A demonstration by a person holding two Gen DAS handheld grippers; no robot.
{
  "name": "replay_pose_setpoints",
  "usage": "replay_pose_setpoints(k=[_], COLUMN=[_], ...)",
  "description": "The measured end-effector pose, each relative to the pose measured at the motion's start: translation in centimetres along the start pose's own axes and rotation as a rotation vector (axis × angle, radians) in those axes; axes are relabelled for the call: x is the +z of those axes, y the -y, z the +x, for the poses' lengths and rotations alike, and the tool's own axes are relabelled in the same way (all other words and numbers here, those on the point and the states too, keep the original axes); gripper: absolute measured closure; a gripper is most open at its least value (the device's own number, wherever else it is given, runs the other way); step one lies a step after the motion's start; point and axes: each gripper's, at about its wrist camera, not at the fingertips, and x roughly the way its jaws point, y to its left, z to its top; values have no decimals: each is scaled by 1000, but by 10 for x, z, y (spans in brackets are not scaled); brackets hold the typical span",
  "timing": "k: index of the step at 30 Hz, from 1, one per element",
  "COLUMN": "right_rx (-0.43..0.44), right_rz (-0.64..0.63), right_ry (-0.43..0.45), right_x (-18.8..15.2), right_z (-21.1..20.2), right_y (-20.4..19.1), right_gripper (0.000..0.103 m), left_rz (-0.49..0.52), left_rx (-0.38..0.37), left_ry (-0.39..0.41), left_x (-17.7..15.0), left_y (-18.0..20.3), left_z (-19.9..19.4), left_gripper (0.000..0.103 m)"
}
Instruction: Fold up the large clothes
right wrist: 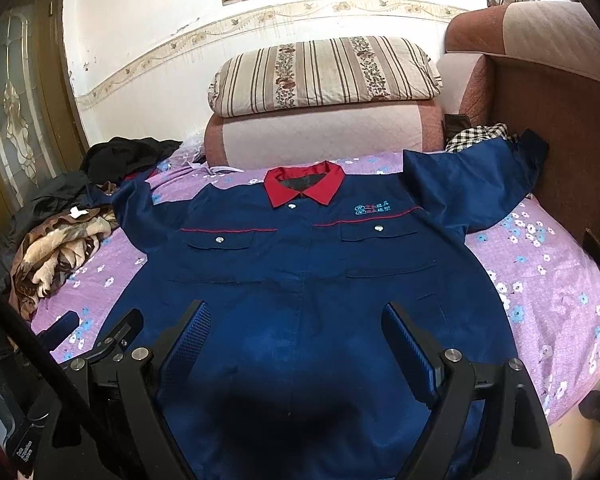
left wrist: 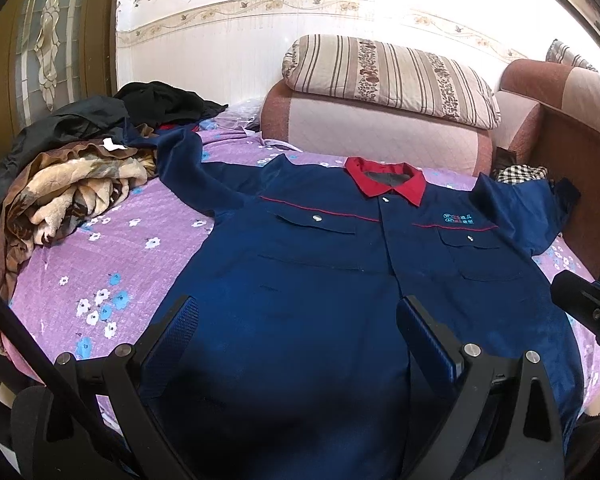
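Both tongs, left (left wrist: pixel 298 320) and right (right wrist: pixel 296 326), hover released over the flat navy red-collared work jacket (right wrist: pixel 300 248); judged best, pinch one sleeve first.

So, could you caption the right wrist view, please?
Open right gripper above a navy work jacket spread flat on the bed.

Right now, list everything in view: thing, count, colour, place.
work jacket: one, navy with red collar, spread flat front-up on the bed
bedsheet: one, purple with flowers, under the jacket
blanket: one, brown and cream, crumpled at the bed's left
dark clothes: a heap, black, behind the blanket
pillow: one, striped beige, on the padded headrest
checked cloth: one, black and white, by the far sleeve
left gripper: open, over the hem
right gripper: open, over the hem
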Motion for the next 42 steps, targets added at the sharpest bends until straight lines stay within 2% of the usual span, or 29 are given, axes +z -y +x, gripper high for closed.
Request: replay_pose_setpoints(k=[13, 21, 29, 32, 34, 36, 39, 42], right_rx=[10, -32, -33, 2, 47, 75, 101, 172], right_rz=[0, 0, 1, 1, -8, -7, 29, 121], right_ry=[-1, -27, -31, -52, -73, -57, -1, -9], right_x=[2, -2, -4, -5, -1, 10, 36, 54], right_z=[2, 5, 6, 10, 12, 8, 3, 18], right_y=[3, 7, 5, 5, 7, 16, 41, 78], right_gripper=[12, 12, 12, 12, 12, 12, 12, 11], left_rz=[6, -6, -9, 12, 34, 50, 77, 132], left_rx=[-1, -31, -33, -35, -50, -80, -159, -255], left_ry=[10, -50, -35, -17, -5, 17, 27, -2], left_x=[1, -1, -2, 4, 14, 29, 54, 73], left_y=[-3, 1, -3, -2, 2, 7, 19, 36], left_z=[0, 20, 19, 21, 22, 23, 30, 55], left_gripper=[4, 4, 4, 4, 4, 4, 4, 4])
